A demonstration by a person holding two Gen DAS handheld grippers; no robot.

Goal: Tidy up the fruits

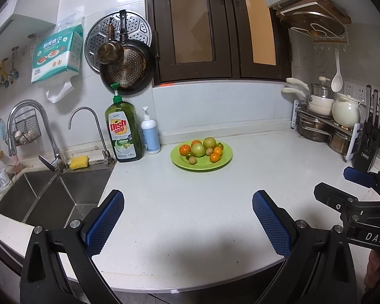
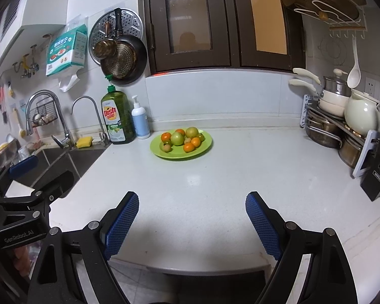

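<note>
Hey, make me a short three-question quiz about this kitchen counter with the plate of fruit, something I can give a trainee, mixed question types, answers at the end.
1. True or false: the round lime-green plate on the white stone counter holds both orange and green fruits.
2. Which stands right beside the tall green dish soap bottle? A) white ceramic teapot B) small white-and-blue pump bottle C) black knife block
3. Fill in: the left gripper and right gripper are both ____, holding nothing.

Key: 1 true; 2 B, the small white-and-blue pump bottle; 3 open.
</note>
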